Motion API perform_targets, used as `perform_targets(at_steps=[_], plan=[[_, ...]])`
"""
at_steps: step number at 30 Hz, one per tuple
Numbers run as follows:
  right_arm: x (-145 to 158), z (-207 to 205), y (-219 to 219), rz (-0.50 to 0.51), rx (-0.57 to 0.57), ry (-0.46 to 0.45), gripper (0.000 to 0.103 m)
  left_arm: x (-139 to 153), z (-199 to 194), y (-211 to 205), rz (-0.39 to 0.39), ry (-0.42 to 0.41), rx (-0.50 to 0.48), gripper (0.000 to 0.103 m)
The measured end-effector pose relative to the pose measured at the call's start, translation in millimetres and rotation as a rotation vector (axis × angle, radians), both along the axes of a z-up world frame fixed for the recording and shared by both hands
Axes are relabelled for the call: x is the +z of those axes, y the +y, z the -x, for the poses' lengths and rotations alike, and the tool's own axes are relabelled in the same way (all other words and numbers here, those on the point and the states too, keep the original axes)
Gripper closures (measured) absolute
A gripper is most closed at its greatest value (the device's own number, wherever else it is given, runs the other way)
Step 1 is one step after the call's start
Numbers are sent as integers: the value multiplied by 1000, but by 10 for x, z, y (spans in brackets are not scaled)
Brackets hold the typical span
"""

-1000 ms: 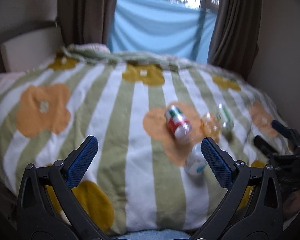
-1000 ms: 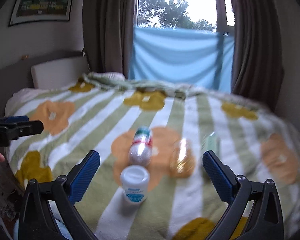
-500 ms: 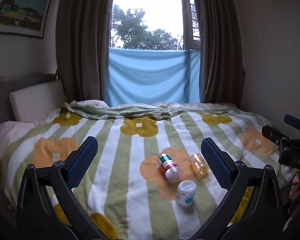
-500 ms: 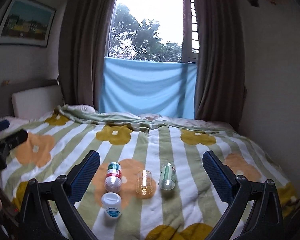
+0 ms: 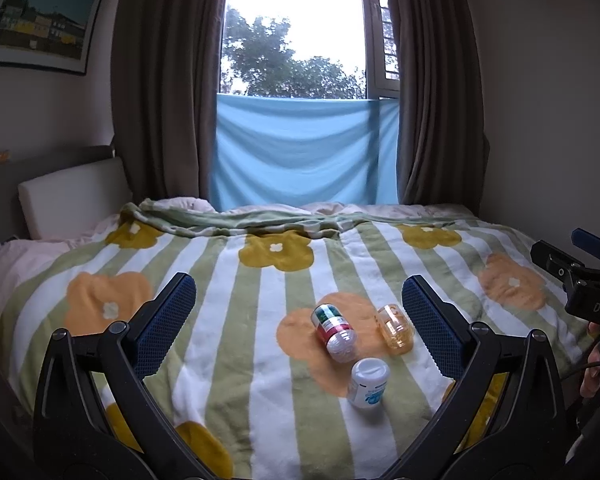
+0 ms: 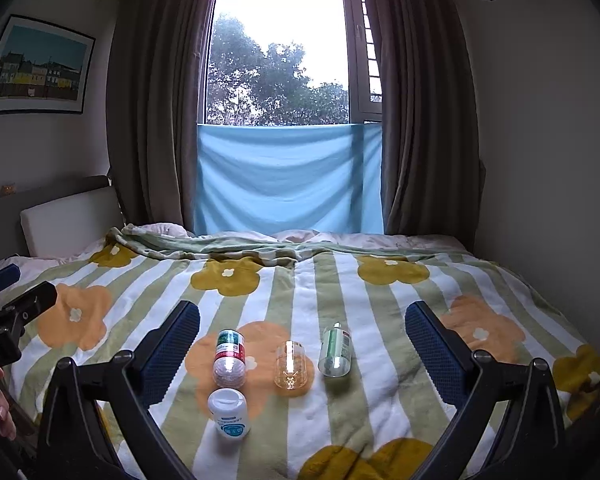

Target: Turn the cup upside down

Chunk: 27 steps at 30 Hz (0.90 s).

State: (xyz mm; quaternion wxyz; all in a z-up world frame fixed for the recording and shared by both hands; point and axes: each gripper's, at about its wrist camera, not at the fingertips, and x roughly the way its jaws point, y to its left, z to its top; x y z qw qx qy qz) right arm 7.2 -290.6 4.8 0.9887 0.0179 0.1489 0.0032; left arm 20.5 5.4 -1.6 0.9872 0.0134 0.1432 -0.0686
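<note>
A clear amber cup [image 6: 294, 365] lies on its side on the striped flower blanket [image 6: 340, 412], between a red-and-green labelled bottle [image 6: 230, 354] and a green bottle [image 6: 335, 350]. In the left wrist view the cup [image 5: 396, 328] sits right of centre, close to my right finger pad. My left gripper [image 5: 298, 292] is open and holds nothing, a good way short of the cup. My right gripper [image 6: 302, 316] is also open and holds nothing, with the cup lying ahead between its fingers but well beyond them.
A white bottle [image 6: 228, 412] stands upright nearest me, in front of the labelled bottle. The bed reaches back to a curtained window [image 6: 284, 80] with a blue cloth. A headboard [image 6: 68, 216] is at the left and a wall at the right.
Both views have pulled back and tilted up from the bed, and the blur is gone. The bottles and cup now sit lower and farther off. Both grippers stayed open.
</note>
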Motion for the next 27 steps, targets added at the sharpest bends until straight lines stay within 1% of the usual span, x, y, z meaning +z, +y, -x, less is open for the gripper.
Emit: perform_targets(at_steps=[27], plan=[[11,10,-15,-5,-14,2,0,42,42,-48,-17,-20,8,0]])
